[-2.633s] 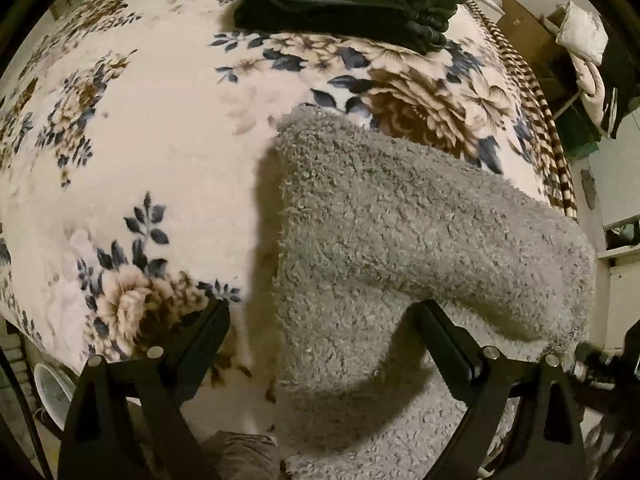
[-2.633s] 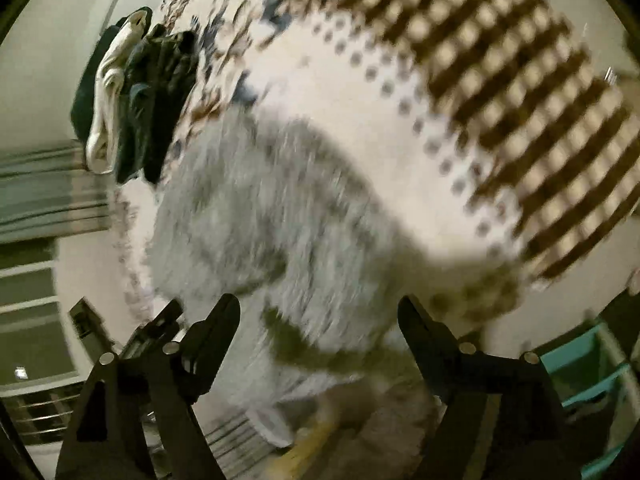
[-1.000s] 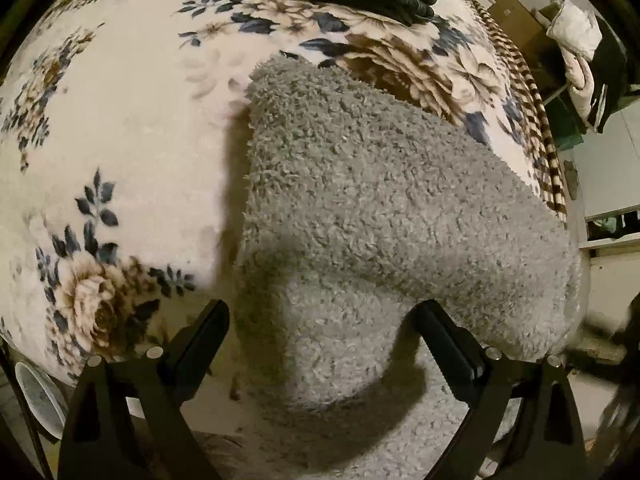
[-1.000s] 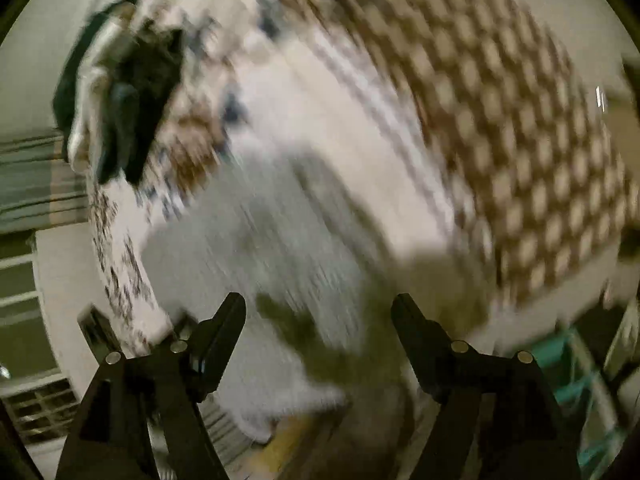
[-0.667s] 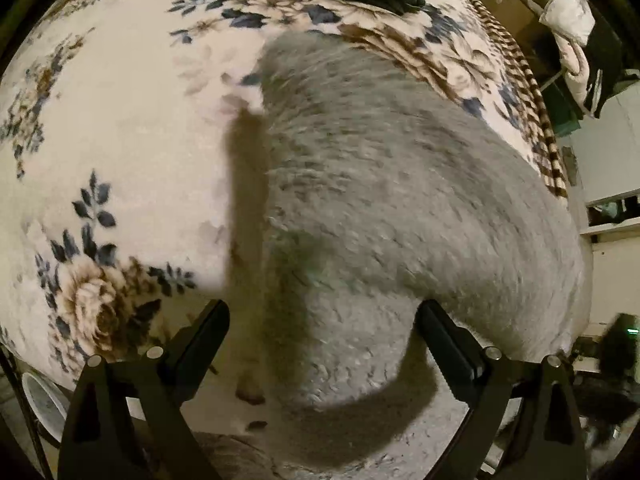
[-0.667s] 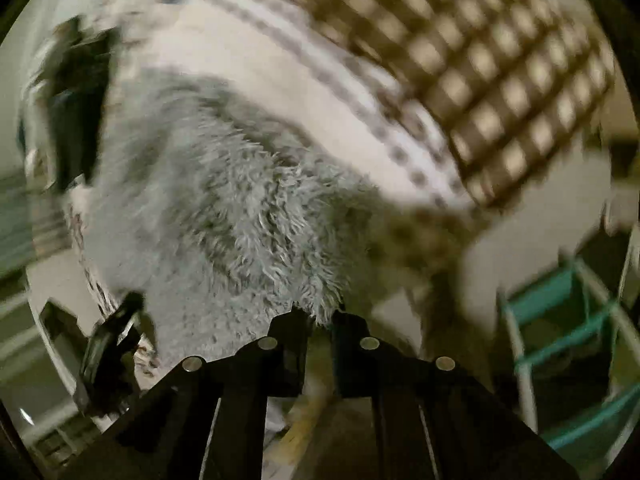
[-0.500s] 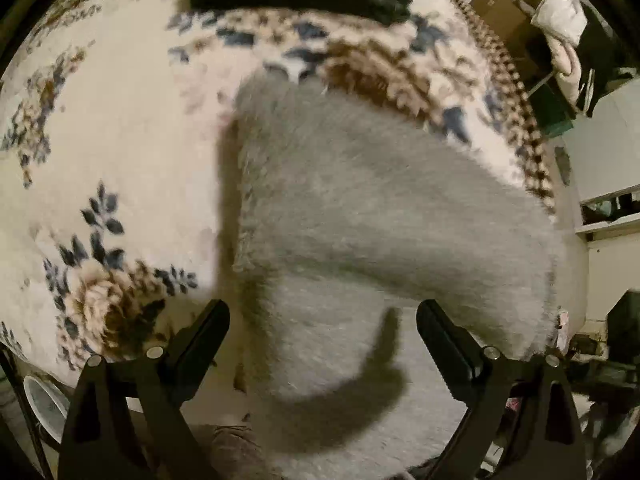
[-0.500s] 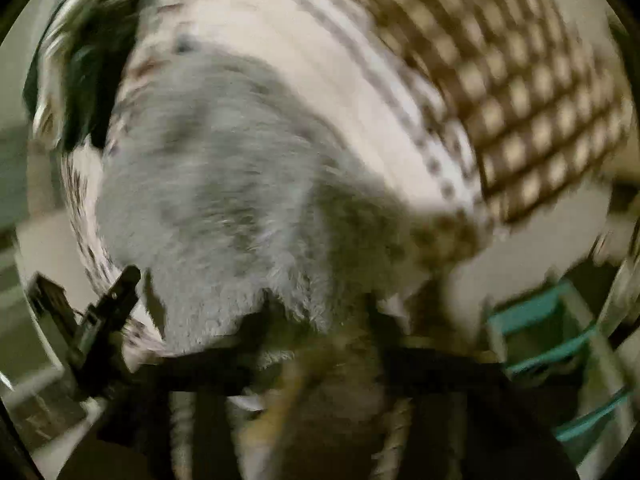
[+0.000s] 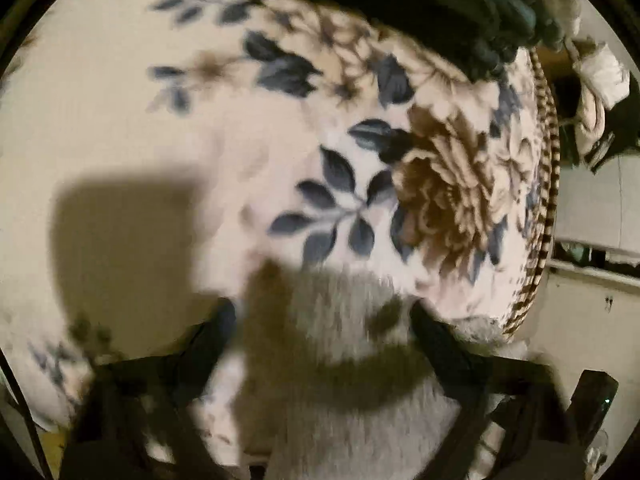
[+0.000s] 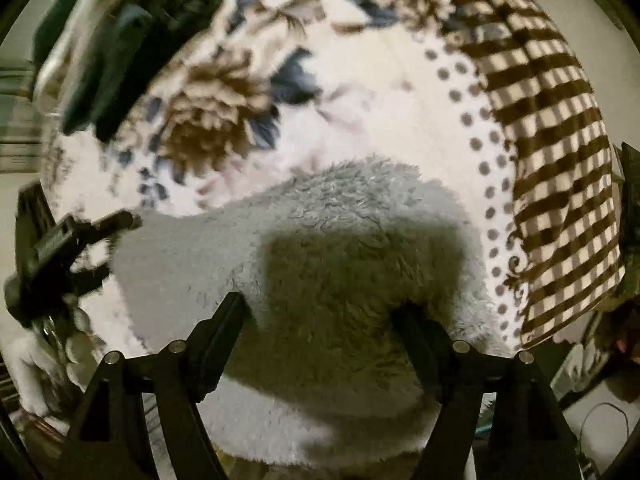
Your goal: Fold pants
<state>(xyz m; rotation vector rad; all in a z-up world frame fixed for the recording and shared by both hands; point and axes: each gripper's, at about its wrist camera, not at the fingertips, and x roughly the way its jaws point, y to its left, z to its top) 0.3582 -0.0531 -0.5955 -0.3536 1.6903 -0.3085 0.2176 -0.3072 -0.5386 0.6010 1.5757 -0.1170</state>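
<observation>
Reopened after clamping, right tongs (image 10: 320, 316) and gaping left tongs (image 9: 320, 320) both straddle the grey fleece pants (image 10: 340, 248).

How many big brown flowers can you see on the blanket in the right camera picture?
1 clear one: the big brown flower sits on the blanket, left of middle, beyond the fluffy grey pants. More may hide under the pants or the dark folded clothes.

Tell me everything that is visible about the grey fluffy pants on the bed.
The grey pants look like thick, curly fleece, plain with no pattern. They lie bunched at the near edge of the floral blanket, their near part hanging over it. The open right claw straddles them without pinching; the open left claw straddles their other side. Claw shadows fall across the pile.
</observation>
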